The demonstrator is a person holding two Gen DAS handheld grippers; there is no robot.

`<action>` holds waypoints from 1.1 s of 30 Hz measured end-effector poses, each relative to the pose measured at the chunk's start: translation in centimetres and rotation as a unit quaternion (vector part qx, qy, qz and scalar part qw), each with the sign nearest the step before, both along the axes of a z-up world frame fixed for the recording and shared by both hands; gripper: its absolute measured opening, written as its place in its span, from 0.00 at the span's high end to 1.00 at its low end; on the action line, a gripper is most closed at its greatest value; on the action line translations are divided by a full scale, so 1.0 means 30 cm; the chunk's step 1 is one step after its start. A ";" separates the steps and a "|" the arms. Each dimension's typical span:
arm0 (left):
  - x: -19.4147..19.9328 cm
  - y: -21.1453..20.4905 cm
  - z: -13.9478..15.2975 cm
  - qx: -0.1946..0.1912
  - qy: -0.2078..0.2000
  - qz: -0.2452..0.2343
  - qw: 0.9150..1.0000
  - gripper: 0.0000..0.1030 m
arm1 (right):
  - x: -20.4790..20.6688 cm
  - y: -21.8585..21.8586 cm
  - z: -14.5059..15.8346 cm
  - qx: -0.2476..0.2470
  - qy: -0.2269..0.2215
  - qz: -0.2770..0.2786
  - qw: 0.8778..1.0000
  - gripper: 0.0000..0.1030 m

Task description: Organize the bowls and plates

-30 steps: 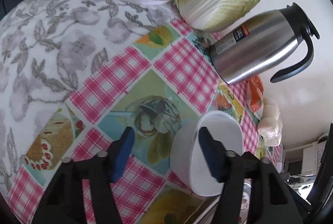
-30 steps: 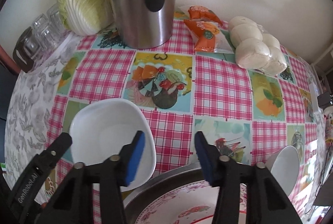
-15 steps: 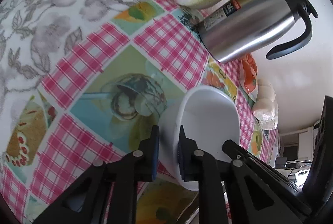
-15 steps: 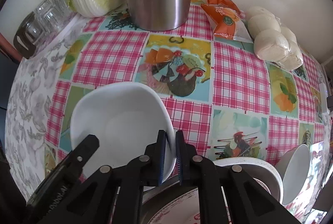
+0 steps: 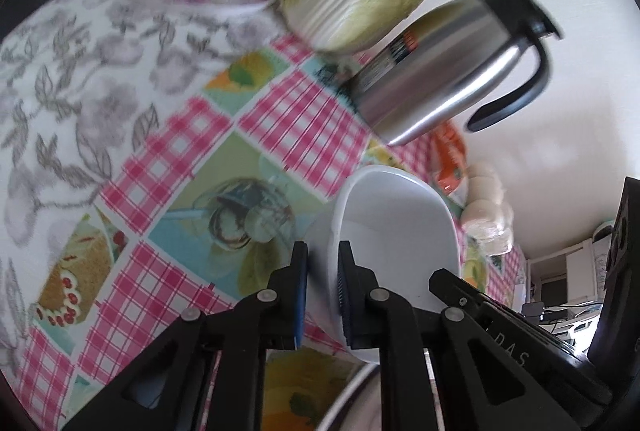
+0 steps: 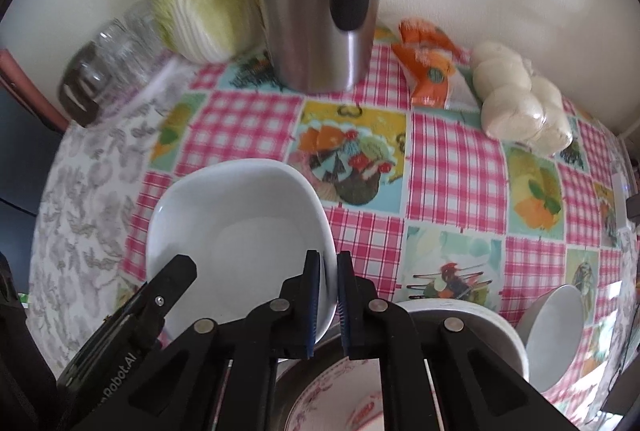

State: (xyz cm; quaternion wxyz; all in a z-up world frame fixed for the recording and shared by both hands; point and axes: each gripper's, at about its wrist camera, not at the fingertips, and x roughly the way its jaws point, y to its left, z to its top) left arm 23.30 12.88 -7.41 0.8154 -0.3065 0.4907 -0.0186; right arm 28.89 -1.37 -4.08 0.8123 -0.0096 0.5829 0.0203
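Both my grippers pinch one white bowl point(image 6: 240, 231) by opposite rims

My left gripper point(image 5: 322, 291) clamps its left wall and my right gripper point(image 6: 328, 295) its right rim, sharing the load so it stays level near the table's point(image 6: 452, 167) front edge. Only my right view shows the patterned plate point(image 6: 340, 395) and the other bowl point(image 6: 556, 331) at right
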 end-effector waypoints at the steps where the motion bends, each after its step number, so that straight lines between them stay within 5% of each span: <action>1: -0.008 -0.001 0.022 0.003 -0.007 0.000 1.000 0.86 | -0.008 -0.005 0.019 0.005 -0.005 0.000 1.000 0.91; 18: -0.199 -0.179 0.313 0.082 -0.113 -0.048 0.989 0.84 | -0.238 -0.184 0.275 0.072 -0.104 -0.019 0.992 0.89; 33: -0.307 -0.417 0.379 0.156 -0.146 -0.130 0.968 0.83 | -0.440 -0.427 0.231 0.141 -0.146 -0.092 0.975 0.87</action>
